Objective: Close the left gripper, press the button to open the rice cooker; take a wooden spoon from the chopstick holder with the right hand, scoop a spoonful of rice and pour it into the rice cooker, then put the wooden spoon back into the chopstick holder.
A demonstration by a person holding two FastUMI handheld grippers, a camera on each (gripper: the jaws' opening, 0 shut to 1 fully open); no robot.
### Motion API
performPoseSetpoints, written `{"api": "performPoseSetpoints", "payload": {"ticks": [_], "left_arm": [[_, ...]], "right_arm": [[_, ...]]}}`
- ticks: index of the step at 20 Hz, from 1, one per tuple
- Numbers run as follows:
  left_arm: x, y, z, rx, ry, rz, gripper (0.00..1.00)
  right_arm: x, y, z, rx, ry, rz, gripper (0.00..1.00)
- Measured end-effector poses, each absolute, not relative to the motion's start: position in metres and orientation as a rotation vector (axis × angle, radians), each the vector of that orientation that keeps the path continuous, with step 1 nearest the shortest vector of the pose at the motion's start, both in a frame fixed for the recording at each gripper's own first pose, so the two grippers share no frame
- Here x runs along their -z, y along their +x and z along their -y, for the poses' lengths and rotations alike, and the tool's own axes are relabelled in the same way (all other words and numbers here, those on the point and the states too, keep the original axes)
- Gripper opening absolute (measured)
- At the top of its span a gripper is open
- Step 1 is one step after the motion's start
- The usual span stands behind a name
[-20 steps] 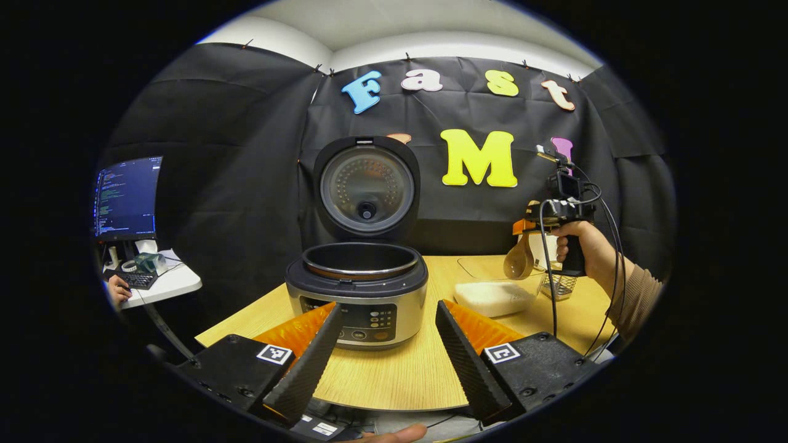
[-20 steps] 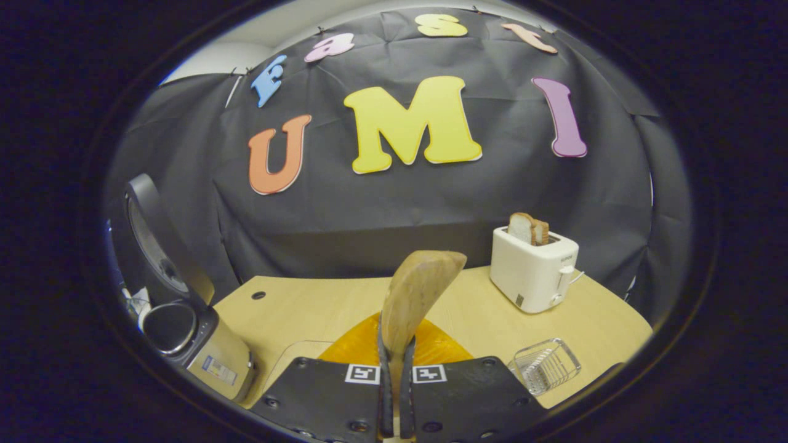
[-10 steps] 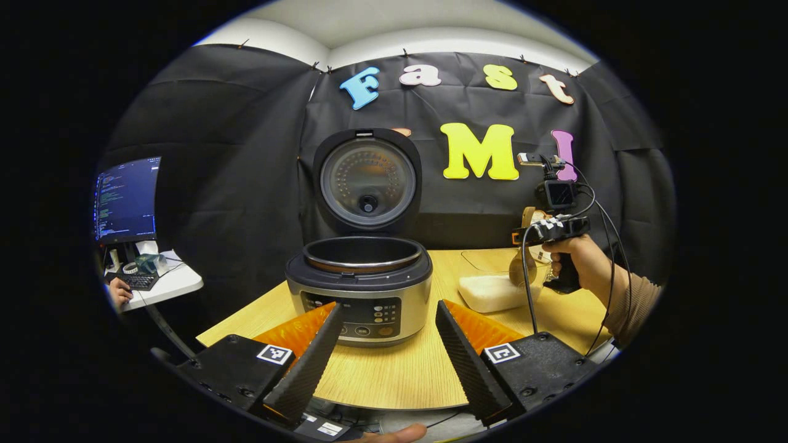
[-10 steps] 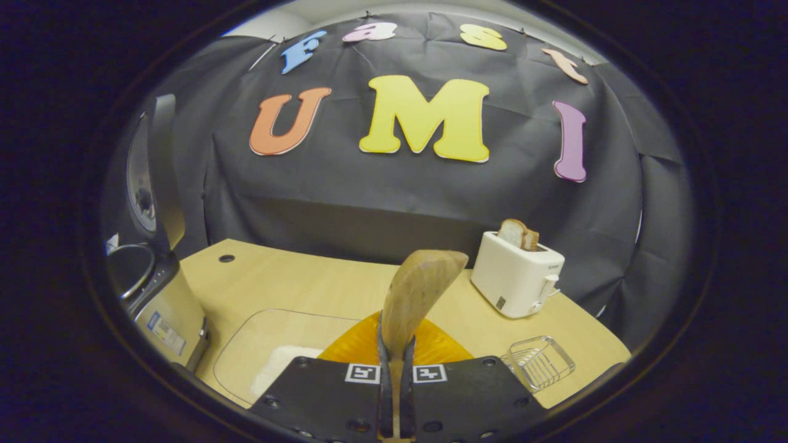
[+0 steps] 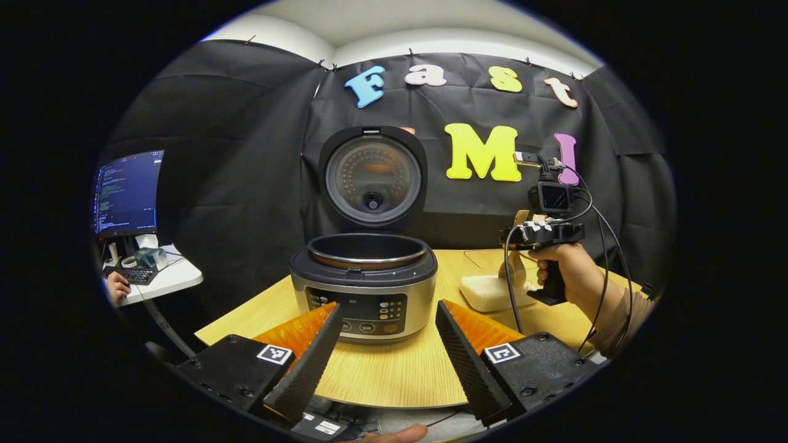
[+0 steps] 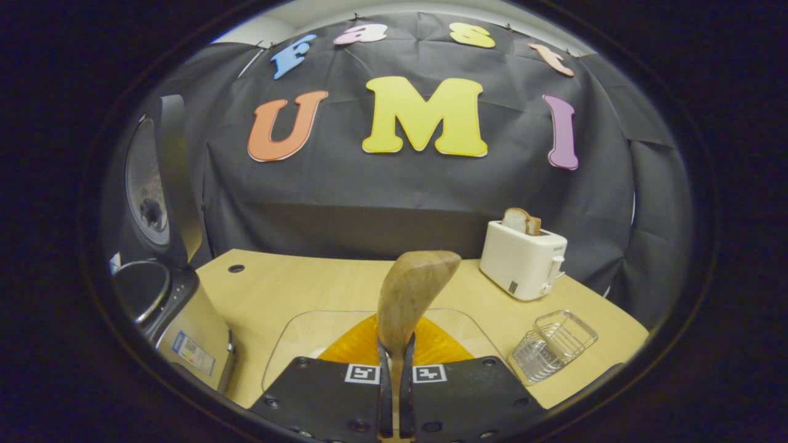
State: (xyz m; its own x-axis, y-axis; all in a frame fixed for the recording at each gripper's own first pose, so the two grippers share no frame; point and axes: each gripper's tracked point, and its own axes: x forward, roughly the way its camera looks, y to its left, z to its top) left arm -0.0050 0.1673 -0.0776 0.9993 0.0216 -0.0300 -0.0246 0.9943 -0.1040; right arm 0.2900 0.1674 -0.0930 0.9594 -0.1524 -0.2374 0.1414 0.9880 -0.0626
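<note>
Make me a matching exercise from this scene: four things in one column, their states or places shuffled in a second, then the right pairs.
Things:
1. rice cooker
2. wooden spoon
3. toaster
4. left gripper

States:
a. bread in its slots
b. fingers spread apart, holding nothing
c. lid standing open
d. clamped between the right gripper fingers

Pairs: 1-c, 2-d, 3-a, 4-b

White toaster [image 6: 523, 259] holding bread [image 6: 521, 221]; monitor [image 5: 127, 194] on side desk [image 5: 165, 282].

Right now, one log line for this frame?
silver rice cooker: lid open | left gripper: open, idle | right gripper: shut on wooden spoon over clear glass rice dish | wire chopstick holder: empty
</note>
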Motion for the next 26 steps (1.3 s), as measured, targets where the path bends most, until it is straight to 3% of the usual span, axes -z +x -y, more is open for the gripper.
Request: {"api": "performPoseSetpoints", "payload": {"ticks": [15,26], "left_arm": [[0.078,-0.005,-0.172,-0.026,-0.123,-0.044,0.97],[0.073,-0.008,-0.163,-0.025,-0.098,-0.061,0.98]], "right_arm": [[0.106,0.286,-0.172,0.074,0.695,-0.406,0.05],[0.073,0.267,-0.129,0.070,0.987,-0.244,0.04]]}}
